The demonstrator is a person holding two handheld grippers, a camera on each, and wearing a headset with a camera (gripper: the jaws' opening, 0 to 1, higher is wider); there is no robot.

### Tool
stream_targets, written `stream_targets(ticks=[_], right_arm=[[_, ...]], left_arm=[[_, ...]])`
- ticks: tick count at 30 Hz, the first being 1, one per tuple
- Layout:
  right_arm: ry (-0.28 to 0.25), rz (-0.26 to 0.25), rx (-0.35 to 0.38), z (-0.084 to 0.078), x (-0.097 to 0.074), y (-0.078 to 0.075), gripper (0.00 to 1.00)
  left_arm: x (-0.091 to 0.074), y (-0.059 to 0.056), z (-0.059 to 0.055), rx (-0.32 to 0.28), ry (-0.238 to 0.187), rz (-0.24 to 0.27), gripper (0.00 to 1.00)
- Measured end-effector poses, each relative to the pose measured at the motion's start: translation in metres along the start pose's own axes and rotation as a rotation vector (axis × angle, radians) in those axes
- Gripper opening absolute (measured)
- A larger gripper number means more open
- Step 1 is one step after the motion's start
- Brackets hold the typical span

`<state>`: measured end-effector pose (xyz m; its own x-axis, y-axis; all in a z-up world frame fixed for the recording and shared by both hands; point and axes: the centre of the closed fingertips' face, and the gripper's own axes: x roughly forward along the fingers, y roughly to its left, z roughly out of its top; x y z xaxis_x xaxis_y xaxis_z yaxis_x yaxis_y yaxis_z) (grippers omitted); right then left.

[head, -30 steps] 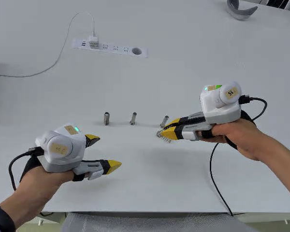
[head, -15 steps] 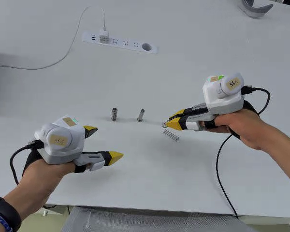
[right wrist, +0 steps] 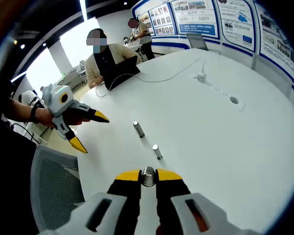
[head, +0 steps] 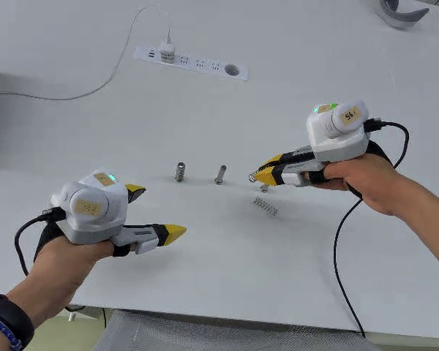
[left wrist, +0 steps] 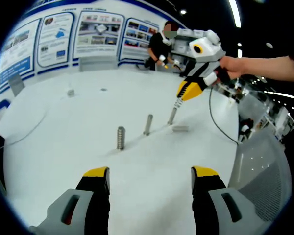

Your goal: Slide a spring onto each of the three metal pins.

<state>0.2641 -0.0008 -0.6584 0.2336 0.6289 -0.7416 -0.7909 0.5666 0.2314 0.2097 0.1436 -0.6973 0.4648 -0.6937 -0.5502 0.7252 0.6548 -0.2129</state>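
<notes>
Three metal pins stand in a row on the white table. The left pin (head: 180, 171) (left wrist: 120, 137) (right wrist: 137, 129) wears a spring. The middle pin (head: 220, 174) (left wrist: 148, 124) (right wrist: 157, 151) is bare. My right gripper (head: 256, 176) (right wrist: 147, 177) is shut on a small spring (right wrist: 147, 176) and hovers over the right pin (head: 264, 188) (left wrist: 172, 116); whether spring and pin touch I cannot tell. A loose spring (head: 264, 206) (left wrist: 180, 129) lies on the table just in front of that pin. My left gripper (head: 155, 213) (left wrist: 149, 188) stands open and empty at the near left.
A white power strip (head: 190, 63) with a plugged charger and cable lies at the far side of the table. The right gripper's black cable (head: 344, 241) trails over the front edge. People sit at the table's far end (right wrist: 105, 56).
My right gripper has risen from the table beside the loose spring to above the right pin, still holding its spring. The left gripper has barely moved; the head camera shifted.
</notes>
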Motion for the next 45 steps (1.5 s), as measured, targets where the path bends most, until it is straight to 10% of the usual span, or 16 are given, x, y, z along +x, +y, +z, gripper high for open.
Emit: stream_targets(ticks=[45], right_arm=[[0.093, 0.05, -0.091, 0.02, 0.05, -0.014, 0.13]], left_arm=[[-0.011, 0.016, 0.013, -0.053, -0.051, 0.041, 0.74]])
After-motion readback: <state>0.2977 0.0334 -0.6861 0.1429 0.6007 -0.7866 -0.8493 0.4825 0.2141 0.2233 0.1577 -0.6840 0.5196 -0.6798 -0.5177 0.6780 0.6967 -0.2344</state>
